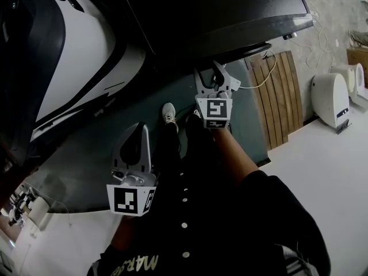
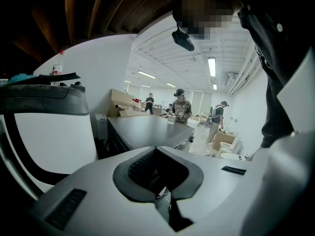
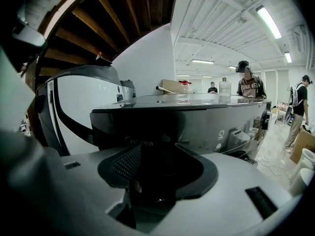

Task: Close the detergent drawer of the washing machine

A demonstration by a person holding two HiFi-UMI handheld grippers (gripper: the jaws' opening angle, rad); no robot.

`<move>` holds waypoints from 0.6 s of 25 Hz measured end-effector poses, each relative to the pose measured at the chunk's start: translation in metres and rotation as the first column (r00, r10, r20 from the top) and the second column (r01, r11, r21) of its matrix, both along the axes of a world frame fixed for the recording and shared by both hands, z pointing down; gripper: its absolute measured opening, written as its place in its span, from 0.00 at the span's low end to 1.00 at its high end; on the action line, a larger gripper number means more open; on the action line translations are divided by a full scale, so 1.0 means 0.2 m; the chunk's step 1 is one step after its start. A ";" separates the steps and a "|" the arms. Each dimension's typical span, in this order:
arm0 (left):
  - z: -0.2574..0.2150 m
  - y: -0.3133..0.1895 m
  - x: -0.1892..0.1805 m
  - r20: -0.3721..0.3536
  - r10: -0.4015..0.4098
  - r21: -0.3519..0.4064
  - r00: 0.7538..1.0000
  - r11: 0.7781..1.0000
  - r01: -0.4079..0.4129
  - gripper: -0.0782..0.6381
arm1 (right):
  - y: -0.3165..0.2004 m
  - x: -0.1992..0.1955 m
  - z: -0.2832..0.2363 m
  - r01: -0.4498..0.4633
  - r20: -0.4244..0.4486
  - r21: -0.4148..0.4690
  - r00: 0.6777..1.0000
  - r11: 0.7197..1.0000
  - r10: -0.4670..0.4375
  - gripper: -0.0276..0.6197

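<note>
While both stand spread, the right gripper (image 3: 158,167) has the washing machine (image 3: 206,124) just ahead, its detergent drawer hard to make out; the left gripper (image 2: 156,170) hangs to its left

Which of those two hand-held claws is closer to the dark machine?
The right gripper, jaws open just before the dark washing machine; the left gripper sits lower in the head view, farther back from it.

The washing machine (image 1: 218,16) is glossy black. Left of it, an appliance (image 1: 75,56) is white with black bands. Before it, the left gripper (image 1: 133,137) and right gripper (image 1: 217,73) are pale grey with black-and-white square markers.
</note>
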State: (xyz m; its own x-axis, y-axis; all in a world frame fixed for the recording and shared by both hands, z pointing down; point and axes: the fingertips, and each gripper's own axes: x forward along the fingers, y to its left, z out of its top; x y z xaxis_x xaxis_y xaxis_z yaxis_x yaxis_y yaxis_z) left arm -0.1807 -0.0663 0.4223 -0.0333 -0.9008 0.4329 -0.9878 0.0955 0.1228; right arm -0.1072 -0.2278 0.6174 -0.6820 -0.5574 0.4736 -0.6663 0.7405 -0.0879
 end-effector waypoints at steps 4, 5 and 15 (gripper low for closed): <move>0.00 -0.01 0.01 -0.004 0.007 0.002 1.000 1.000 -0.007 0.11 | 0.01 0.01 0.01 -0.008 -0.007 -0.014 1.000 1.000 0.007 0.38; 0.00 -0.02 0.01 -0.005 0.008 0.002 1.000 1.000 -0.008 0.11 | 0.01 0.01 0.02 -0.007 -0.005 -0.011 1.000 1.000 0.007 0.38; -0.01 -0.02 0.02 -0.002 0.007 0.000 1.000 1.000 -0.007 0.11 | -0.02 -0.01 0.01 0.005 0.010 0.014 1.000 1.000 -0.005 0.38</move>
